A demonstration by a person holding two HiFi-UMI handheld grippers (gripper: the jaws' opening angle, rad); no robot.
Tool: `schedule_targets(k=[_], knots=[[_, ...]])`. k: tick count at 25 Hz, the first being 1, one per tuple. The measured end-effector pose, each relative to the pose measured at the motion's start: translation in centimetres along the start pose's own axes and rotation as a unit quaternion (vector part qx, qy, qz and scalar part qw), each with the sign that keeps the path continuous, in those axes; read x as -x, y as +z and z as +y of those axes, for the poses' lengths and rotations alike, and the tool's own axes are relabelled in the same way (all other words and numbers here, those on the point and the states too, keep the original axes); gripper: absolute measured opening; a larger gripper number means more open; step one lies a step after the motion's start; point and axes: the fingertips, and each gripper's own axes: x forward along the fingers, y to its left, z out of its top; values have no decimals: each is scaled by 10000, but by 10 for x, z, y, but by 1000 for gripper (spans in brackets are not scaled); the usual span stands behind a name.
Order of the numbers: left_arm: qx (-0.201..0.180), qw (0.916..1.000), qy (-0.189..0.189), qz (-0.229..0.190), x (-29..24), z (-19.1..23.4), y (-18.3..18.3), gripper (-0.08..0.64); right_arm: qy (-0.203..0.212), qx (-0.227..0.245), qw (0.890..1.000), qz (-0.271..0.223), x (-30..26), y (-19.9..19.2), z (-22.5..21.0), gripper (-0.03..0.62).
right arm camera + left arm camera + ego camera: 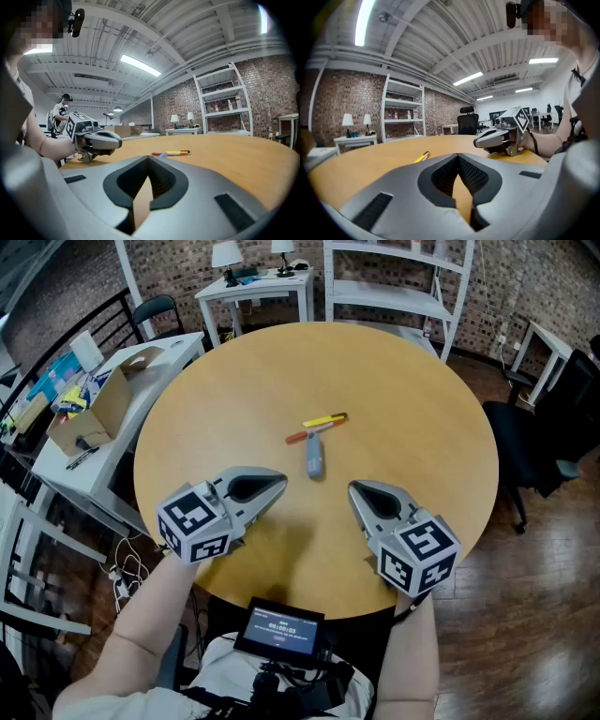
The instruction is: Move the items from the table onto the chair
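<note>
Grippers at the near rim of the round table (pixel 187 409): the left gripper (pixel 279 484) and right gripper (pixel 354 489) sit low over the wood, tips aimed away from the person and converging slightly. Both pairs of jaws are closed tip to tip, with nothing between them. Bare tabletop separates them from the items at mid-table. Nearest is a grey-blue item (pixel 315 457), long axis running near to far. Just beyond its far end lie a red pen (pixel 296 438) and a yellow pen (pixel 328 419), close together, long axes running left to right and angled farther away at the right. The yellow pen's dark cap points right. A black chair (pixel 539 427) stands off the table's right rim, well apart from the items. A desk (pixel 178 343) bearing a cardboard box (pixel 103 409) stands at left. A shelf (pixel 394 296) and a small table (pixel 253 287) with two lamps (pixel 225 254) stand by the brick wall beyond.
</note>
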Motion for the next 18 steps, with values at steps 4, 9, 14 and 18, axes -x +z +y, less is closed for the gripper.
schedule_targets(k=[4,9,14,18], knots=[[-1104,9925,-85,509,-9,13,12,10,-30,30,10000,38,3,-2,0,6],[-2840,9493,-677,1169,-28,15,19,11,-19,27,10000,58,2,-2,1,6],[-5175,8253,-1080,1982,-51,19,-5,11,-19,19,10000,55,2,-2,1,6],[-5611,7817,-1452,2301,-63,28,-14,12,-19,9,10000,81,-1,-3,2,6]])
